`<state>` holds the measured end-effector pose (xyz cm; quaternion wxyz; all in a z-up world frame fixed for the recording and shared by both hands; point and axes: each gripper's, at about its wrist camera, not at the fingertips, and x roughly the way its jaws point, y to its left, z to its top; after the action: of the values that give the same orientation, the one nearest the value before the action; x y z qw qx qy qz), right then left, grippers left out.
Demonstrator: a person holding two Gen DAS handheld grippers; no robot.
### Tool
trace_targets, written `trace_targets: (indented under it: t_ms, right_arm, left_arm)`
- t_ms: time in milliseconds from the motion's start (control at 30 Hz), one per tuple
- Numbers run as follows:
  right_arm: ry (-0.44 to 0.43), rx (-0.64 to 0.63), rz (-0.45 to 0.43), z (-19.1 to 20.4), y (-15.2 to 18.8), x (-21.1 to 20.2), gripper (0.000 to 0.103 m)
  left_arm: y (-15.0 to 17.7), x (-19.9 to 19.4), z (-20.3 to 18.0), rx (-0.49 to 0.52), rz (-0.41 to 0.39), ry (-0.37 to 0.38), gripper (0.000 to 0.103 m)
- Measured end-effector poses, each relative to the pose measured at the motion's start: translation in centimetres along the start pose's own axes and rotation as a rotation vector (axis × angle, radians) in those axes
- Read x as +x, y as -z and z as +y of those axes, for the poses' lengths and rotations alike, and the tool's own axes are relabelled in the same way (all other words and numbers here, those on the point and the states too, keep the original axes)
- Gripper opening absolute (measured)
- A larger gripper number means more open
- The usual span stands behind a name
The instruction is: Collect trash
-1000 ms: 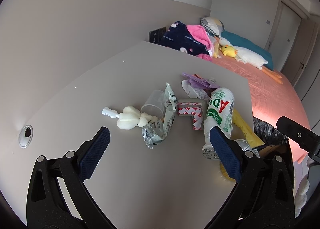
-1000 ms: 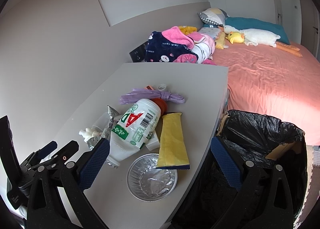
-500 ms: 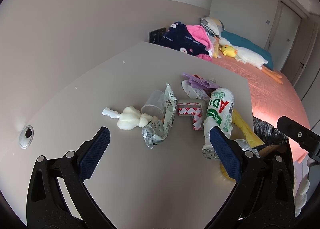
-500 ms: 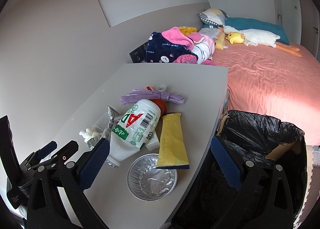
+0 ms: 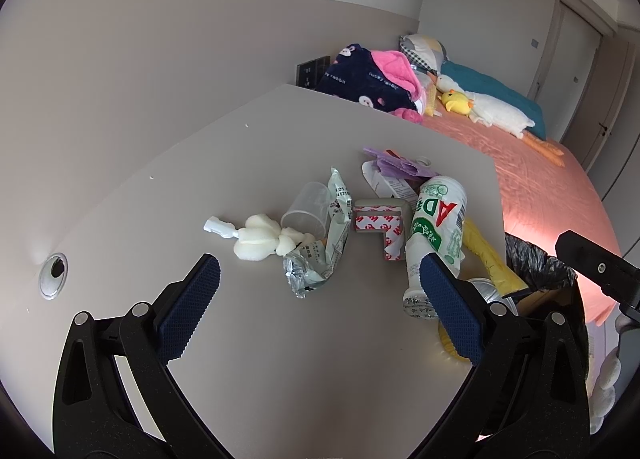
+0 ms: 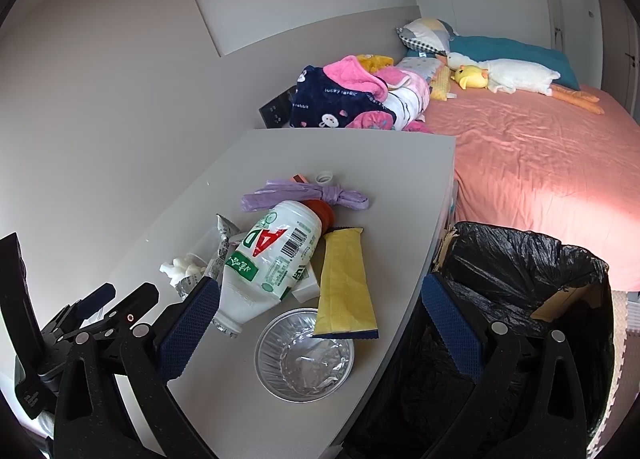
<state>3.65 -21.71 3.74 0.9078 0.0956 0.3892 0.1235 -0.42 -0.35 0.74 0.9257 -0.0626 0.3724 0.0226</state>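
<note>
- We find the left gripper (image 5: 316, 291) with jaws spread wide and nothing between them, held over the table (image 5: 248, 359) short of the trash.
- We find the right gripper (image 6: 320, 313) likewise wide apart and empty, straddling the table edge beside the bin (image 6: 520, 259).
- We count on the table: one bottle (image 6: 272, 259) lying on its side; one yellow wrapper (image 6: 344, 287), its end resting on one foil dish (image 6: 304, 359); one purple bag (image 6: 304, 195); one cap (image 6: 324, 178); one clear cup (image 5: 306, 209); one silver wrapper (image 5: 320, 259); one white foam piece (image 5: 260, 239); one L-shaped corner guard (image 5: 380, 223).
- One black-lined bin stands just beside the table; we cannot tell its contents.
</note>
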Motion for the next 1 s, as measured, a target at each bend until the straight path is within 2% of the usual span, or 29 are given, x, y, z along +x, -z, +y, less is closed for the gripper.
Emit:
trace_targets:
  t_ms: [433, 700, 1000]
  right_arm:
    - [0.001, -0.001, -0.001, 0.1, 0.0, 0.0, 0.101]
    - [-0.017, 0.018, -0.005, -0.9, 0.1, 0.9, 0.101]
    - [-0.048, -0.029, 0.026, 0.3, 0.5, 2.6, 0.101]
  left_arm:
    - [0.1, -0.2, -0.1, 0.011, -0.004, 0.006, 0.097]
    - [0.4, 0.4, 0.2, 0.000, -0.010, 0.041, 0.097]
    - [0.9, 2.4, 0.8, 0.016, 0.032, -0.002, 0.097]
